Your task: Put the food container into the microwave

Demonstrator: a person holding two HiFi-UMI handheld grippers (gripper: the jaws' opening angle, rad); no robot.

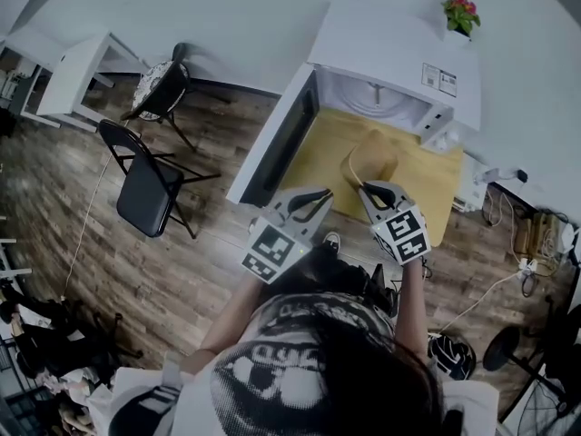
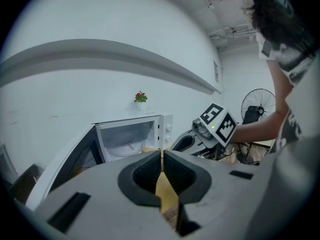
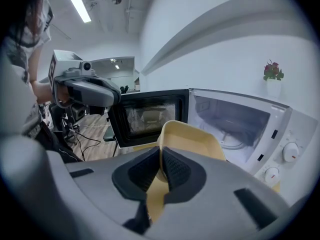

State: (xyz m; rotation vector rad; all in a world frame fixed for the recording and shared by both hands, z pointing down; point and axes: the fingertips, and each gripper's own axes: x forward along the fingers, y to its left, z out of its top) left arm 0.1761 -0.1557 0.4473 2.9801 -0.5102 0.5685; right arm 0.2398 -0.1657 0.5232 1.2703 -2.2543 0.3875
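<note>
Jaws of the right gripper are clamped on the near rim of the food container, a grip only the right gripper view makes plain. The head view places that container over the wooden table, near the microwave; resting or lifted, I cannot tell. The left gripper is closed on nothing. The microwave door stands swung out to the left. A potted plant sits on top, and a black chair stands far left.
</note>
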